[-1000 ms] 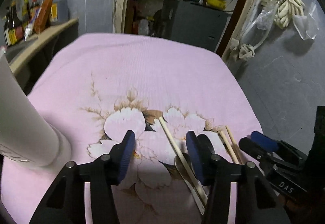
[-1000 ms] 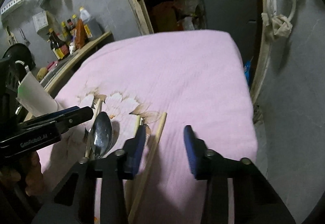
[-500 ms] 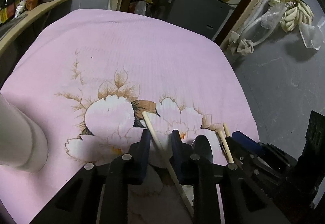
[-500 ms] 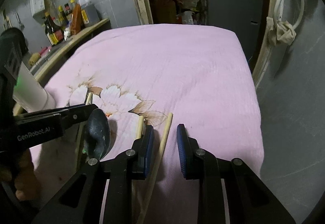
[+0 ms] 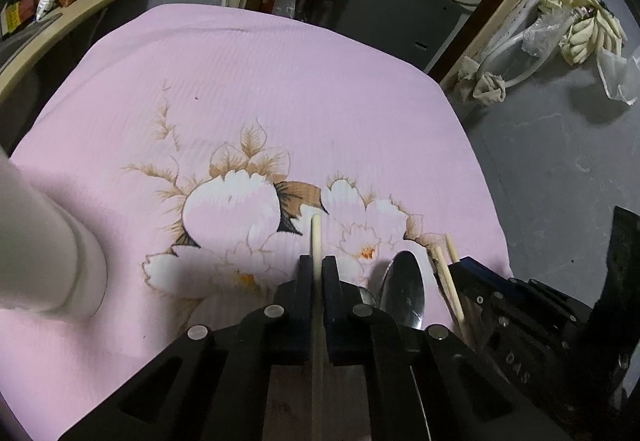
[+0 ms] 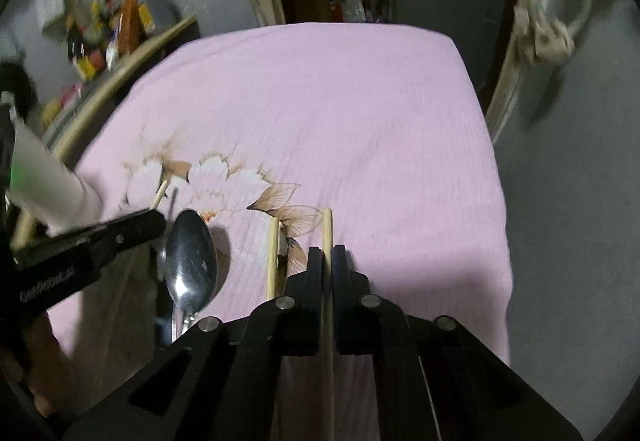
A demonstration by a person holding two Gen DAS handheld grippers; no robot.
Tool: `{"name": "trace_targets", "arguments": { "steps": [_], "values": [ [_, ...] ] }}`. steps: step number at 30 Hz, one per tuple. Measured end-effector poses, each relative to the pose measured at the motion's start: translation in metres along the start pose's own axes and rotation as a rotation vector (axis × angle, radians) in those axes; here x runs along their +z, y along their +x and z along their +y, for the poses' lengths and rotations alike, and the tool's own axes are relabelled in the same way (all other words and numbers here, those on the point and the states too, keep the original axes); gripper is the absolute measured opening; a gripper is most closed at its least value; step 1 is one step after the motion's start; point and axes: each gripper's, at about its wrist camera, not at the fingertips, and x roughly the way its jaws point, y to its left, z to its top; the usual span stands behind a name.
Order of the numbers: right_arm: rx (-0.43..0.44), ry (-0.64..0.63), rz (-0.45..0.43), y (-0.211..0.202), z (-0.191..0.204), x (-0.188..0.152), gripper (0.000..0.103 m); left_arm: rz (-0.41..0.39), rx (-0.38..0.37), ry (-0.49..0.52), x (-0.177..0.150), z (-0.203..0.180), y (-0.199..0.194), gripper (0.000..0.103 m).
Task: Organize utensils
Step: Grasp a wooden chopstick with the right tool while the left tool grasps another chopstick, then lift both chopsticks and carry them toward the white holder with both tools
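Nearest, left gripper (image 5: 318, 269): jaws have just closed onto a wooden chopstick (image 5: 317, 237), pads pressing both sides.
Left chopstick axis: runs straight away from the camera, tip poking past the pads over the flower print.
Right gripper (image 6: 327, 261): jaws likewise just closed, clamping another chopstick (image 6: 327, 227).
Right chopstick axis: lengthwise along the fingers, tip pointing to the far edge.
Between them: metal spoon (image 6: 190, 257), bowl pointing away, and a loose chopstick (image 6: 273, 257) lying nearly parallel.
Left side: white cylindrical holder (image 5: 44, 253) standing on the cloth.
Beneath: pink floral tablecloth (image 5: 280, 81).

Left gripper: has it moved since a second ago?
Yes. The left gripper shifted right across the flower print and its jaws have just closed on a chopstick.
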Motion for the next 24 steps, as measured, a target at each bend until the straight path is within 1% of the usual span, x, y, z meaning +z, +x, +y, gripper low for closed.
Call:
{"name": "trace_targets", "arguments": {
  "steps": [1,3,5,10,15,19,24],
  "values": [
    [0.02,0.043,0.001,-0.003,-0.007,-0.001,0.004,-0.01,-0.003,0.002,-0.001,-0.001,-0.005,0.005],
    [0.062,0.101,-0.031,-0.013,-0.016,-0.005,0.004,-0.033,-0.013,0.017,-0.001,-0.004,-0.015,0.005],
    [0.11,0.139,-0.095,-0.031,-0.022,-0.008,0.004,-0.063,-0.022,0.038,0.0,-0.008,-0.027,0.005],
    [0.164,0.16,-0.243,-0.072,-0.021,-0.012,0.004,-0.127,-0.056,0.08,0.003,-0.016,-0.056,0.005],
    [0.211,0.157,-0.404,-0.112,-0.009,-0.015,0.004,-0.194,-0.095,0.119,0.007,-0.022,-0.088,0.005],
    [0.245,0.144,-0.508,-0.14,0.008,-0.01,0.004,-0.267,-0.12,0.144,0.012,-0.024,-0.121,0.005],
    [0.284,0.132,-0.615,-0.167,0.038,0.004,0.004,-0.354,-0.141,0.136,0.022,-0.016,-0.164,0.005]
  ]
}}
